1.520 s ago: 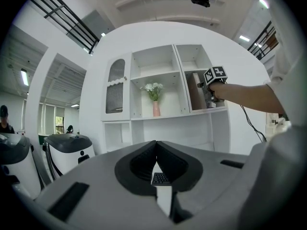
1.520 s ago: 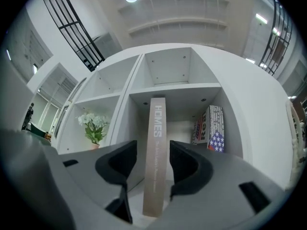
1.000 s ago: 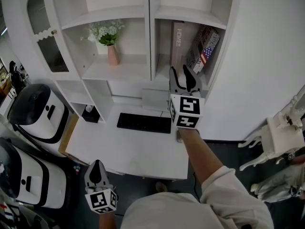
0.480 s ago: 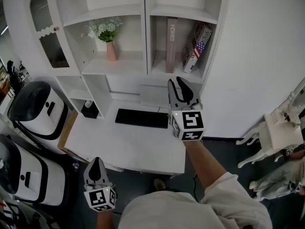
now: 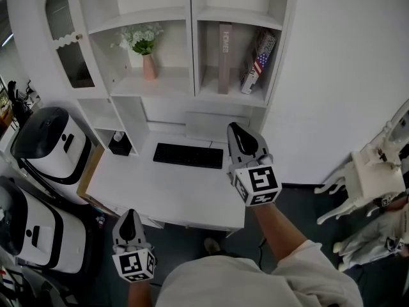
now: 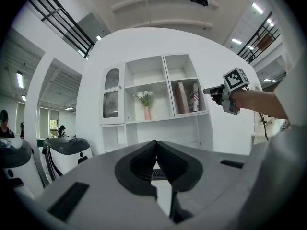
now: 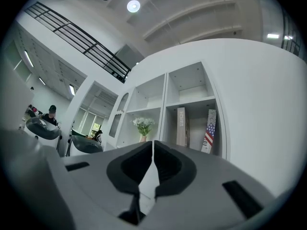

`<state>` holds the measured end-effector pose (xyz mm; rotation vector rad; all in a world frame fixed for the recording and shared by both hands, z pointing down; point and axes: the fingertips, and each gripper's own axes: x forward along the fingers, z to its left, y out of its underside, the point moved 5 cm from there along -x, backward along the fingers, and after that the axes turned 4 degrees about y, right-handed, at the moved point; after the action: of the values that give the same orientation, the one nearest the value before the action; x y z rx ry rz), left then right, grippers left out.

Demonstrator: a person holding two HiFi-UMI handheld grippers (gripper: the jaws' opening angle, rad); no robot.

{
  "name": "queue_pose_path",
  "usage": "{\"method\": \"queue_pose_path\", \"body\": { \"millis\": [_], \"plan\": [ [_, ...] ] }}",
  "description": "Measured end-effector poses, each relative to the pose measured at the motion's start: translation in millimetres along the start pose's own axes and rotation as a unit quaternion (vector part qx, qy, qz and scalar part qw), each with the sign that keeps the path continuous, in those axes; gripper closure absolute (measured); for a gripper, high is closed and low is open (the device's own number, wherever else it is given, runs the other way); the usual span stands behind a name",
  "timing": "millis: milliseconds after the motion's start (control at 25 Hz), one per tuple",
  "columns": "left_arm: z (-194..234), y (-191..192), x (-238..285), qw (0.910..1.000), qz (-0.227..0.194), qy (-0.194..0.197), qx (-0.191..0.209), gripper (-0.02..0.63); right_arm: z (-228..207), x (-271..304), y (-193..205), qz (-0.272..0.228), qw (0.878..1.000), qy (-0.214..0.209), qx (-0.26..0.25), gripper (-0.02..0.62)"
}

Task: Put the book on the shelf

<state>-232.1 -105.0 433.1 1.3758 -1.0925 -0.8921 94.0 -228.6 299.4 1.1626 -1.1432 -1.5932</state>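
The right gripper (image 5: 238, 132) has pulled back from the shelf (image 5: 217, 98), and its jaws are closing on nothing. The tall book (image 5: 224, 57) stands upright there, so the job looks done. The left gripper (image 5: 130, 219) has closed, empty jaws.

The shelf (image 5: 172, 87) looks like smooth white painted board with a soft sheen. In its right bay the upright book (image 5: 223, 56) has a matt pale cover, and the flag-covered book (image 5: 255, 61) looks like glossy paper. In its left bay the vase (image 5: 149, 69) is smooth and pinkish. Below the shelf, the keyboard (image 5: 188, 156) is matt black plastic on a smooth white desk (image 5: 160, 200).
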Motion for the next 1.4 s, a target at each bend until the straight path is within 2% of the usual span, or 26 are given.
{"method": "queue_pose_path", "body": {
  "millis": [480, 720, 1400],
  "plan": [
    [-0.8, -2.0, -13.9, 1.0, -0.005, -0.003, 0.006, 0.604, 21.4, -54.8, 35.0, 0.041, 0.998, -0.047, 0.025, 0.592],
    [-1.4, 1.7, -17.4, 1.0, -0.001, -0.002, 0.005, 0.604, 30.0, -73.5, 55.3, 0.062, 0.996, -0.057, 0.032, 0.592],
    [-9.5, 0.1, -15.7, 0.9999, -0.002, 0.004, 0.01, 0.604, 34.6, -87.9, 61.4, 0.068, 0.995, -0.068, 0.04, 0.592]
  ]
}}
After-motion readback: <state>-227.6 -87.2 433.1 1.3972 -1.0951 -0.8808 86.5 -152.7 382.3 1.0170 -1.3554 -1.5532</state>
